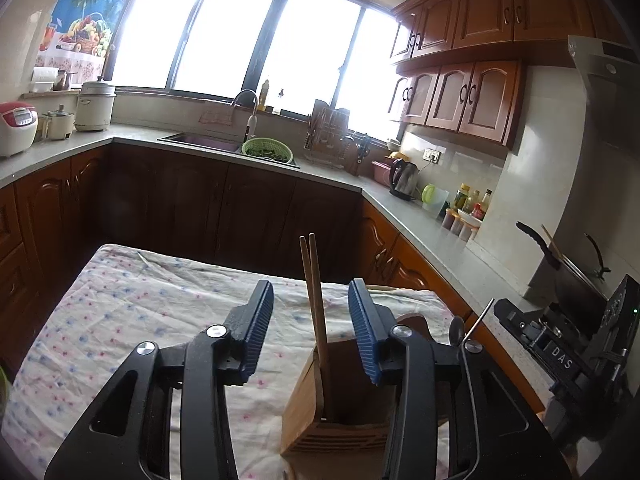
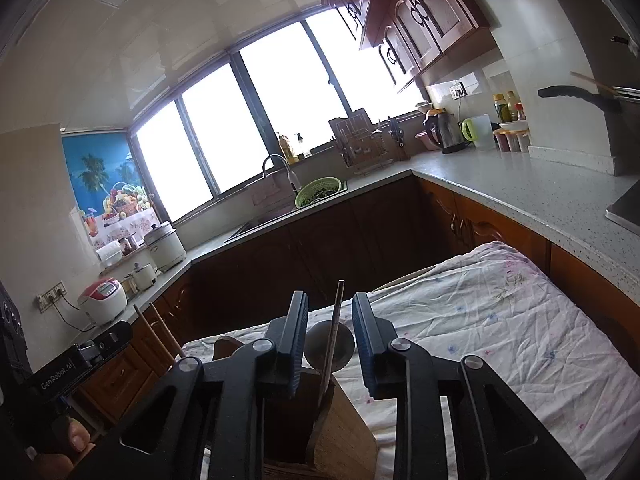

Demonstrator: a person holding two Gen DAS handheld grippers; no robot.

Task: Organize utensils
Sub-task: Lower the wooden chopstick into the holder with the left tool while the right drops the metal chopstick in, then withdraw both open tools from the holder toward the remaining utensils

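The task looked nearly finished. A pair of wooden chopsticks (image 1: 314,292) stood upright in the wooden utensil holder (image 1: 320,412), which rested on the tabletop (image 1: 120,300) under a floral cloth. In the left wrist view the left gripper (image 1: 310,328) was spread wide on either side of the chopsticks, touching nothing. In the right wrist view the right gripper (image 2: 330,340) was likewise released, its fingers flanking a spoon (image 2: 329,344) that stood handle-up in another compartment of the same holder, with a gap on each side. One pale stick-like item (image 1: 380,288) lay on the cloth beyond the holder; it was too small to identify, but it might have been a utensil left to collect. No other loose utensil was visible on the cloth, so little seemed to remain.
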